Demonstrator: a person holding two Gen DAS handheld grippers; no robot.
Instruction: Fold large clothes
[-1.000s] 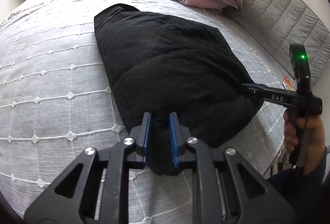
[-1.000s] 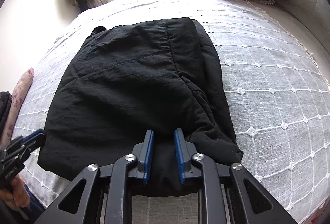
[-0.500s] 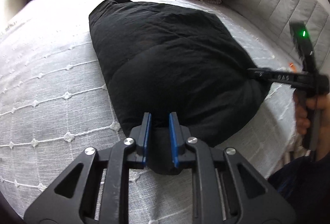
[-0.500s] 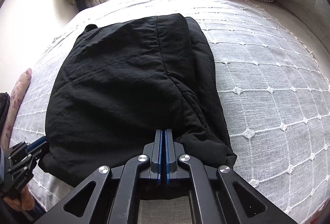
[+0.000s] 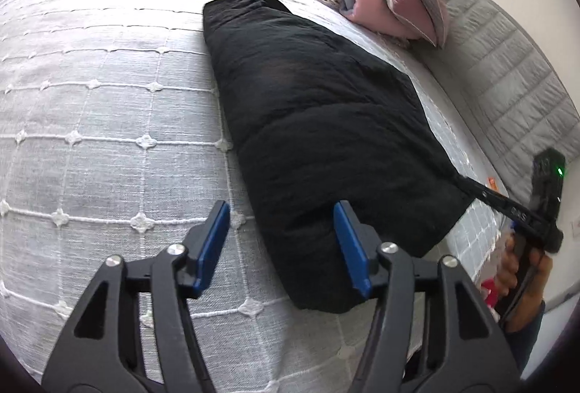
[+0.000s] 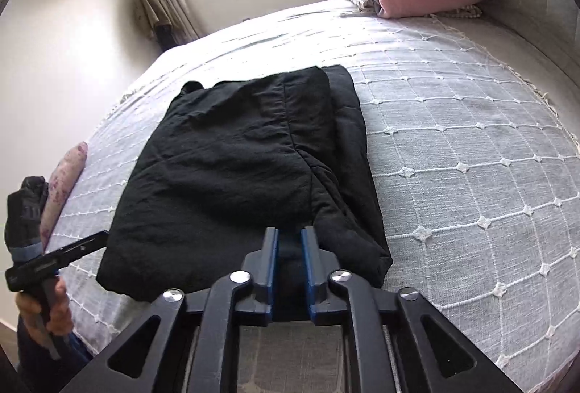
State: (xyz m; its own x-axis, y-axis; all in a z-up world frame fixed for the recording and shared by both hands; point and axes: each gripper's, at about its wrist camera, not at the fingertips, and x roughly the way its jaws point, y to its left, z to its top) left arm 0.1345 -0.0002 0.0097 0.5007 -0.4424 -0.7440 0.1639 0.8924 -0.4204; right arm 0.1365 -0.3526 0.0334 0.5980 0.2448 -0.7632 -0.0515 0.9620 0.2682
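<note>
Both hand-held grippers opened (blue pads) off puffy black garment [image 5: 326, 125].

The left hand-held gripper [image 5: 282, 246] is built from black linkage arms joined by round silver screws, and its two fingers [image 5: 213, 245] are faced with flat blue pads. The right hand-held gripper [image 6: 290, 257] is made alike, with blue pads and silver screws. A green light and small white lettering are seen on its black body. A dark blue sleeve [image 5: 527, 335] is worn at the wrist.
</note>
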